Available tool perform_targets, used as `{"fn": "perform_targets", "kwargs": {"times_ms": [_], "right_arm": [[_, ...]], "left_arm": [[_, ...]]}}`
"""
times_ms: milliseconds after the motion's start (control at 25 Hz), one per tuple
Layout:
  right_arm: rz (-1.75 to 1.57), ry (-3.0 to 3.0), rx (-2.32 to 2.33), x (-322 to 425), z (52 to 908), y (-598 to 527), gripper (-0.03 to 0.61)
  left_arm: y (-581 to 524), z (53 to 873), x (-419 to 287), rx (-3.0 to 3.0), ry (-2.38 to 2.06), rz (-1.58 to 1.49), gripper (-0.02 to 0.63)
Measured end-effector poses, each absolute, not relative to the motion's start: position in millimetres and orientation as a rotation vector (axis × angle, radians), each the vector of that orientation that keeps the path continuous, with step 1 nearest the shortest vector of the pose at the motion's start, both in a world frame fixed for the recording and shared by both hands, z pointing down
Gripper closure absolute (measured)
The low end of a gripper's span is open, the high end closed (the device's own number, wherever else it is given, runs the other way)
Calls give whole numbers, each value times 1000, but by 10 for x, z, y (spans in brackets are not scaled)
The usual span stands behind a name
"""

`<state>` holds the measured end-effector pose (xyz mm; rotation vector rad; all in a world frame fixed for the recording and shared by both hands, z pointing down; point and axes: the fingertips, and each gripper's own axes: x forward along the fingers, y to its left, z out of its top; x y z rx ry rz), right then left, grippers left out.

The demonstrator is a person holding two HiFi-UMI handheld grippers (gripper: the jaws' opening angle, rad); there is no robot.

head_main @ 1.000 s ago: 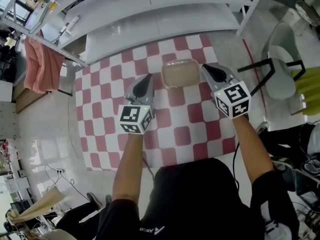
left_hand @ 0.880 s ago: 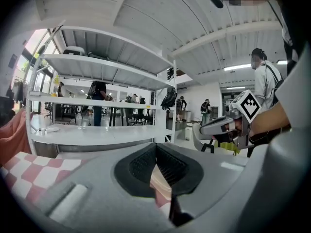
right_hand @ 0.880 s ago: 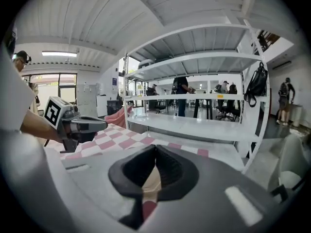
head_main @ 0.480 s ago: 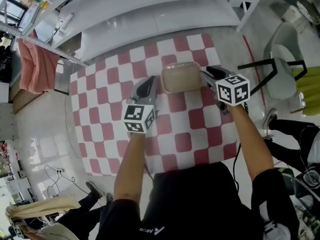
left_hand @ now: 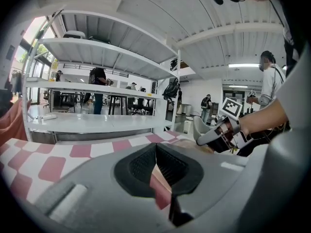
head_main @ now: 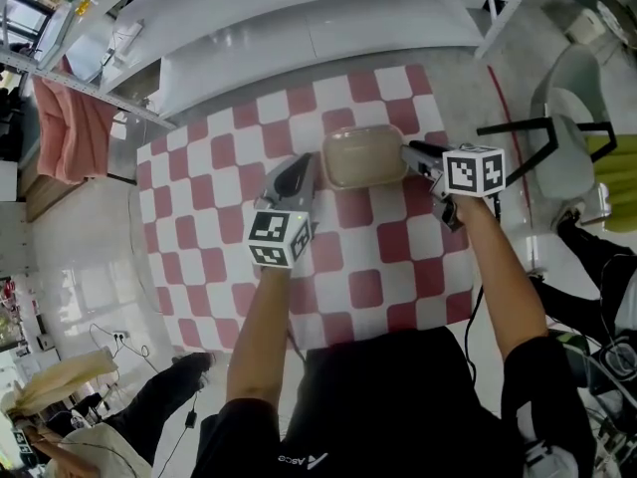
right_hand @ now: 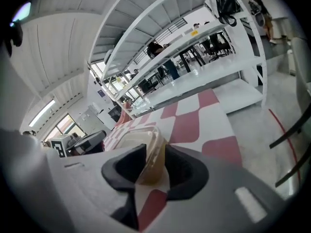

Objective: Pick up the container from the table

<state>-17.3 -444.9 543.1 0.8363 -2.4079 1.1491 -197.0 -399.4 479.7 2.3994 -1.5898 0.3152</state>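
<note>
The container (head_main: 363, 157) stands on the checkered table (head_main: 378, 257), toward its 12 o'clock edge in the head view. The right gripper (head_main: 410, 150) is at the container's 3 o'clock side. Its 2 jaws are closing on the container's wall, which fills the gap between them and touches both pads. The left gripper (head_main: 302, 170) is just beside the container's 9 o'clock side, with its jaws pressed together and nothing between them.
</note>
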Motion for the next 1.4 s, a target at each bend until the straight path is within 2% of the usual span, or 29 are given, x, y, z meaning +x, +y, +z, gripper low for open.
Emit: {"fn": "perform_targets", "kwargs": {"times_ms": [120,280,520,680,840,920,1040,1400], "right_arm": [[1227,-2420,783,-199,5436,-4433,483],[1271,-2440,772,-206,5432,-4436,489],[1007,-2515,809,-250,5368,-4402,534],[870,-2532,831,-286,5343,-4371,534],[871,-2535,865,-274,5349,-4382,534],[893,-2533,883,-248,5355,-4387,534],[926,-2530,907,-206,5358,-4398,535],[994,-2521,941,-170,5377,-4440,535]], "left_arm": [[-4011,4824,-1986,2390,-1588,315,601],[-4036,4856,-2010,2375,-1584,314,601],[-4052,4906,-2011,2359,-1496,259,600],[-4062,4889,-2063,2337,-1452,219,600],[-4034,4850,-2125,2275,-1409,117,593],[-3998,4834,-2106,2247,-1352,57,513],[-3934,4860,-2001,2218,-1247,23,434],[-3746,5045,-1717,2083,-998,9,314]]}}
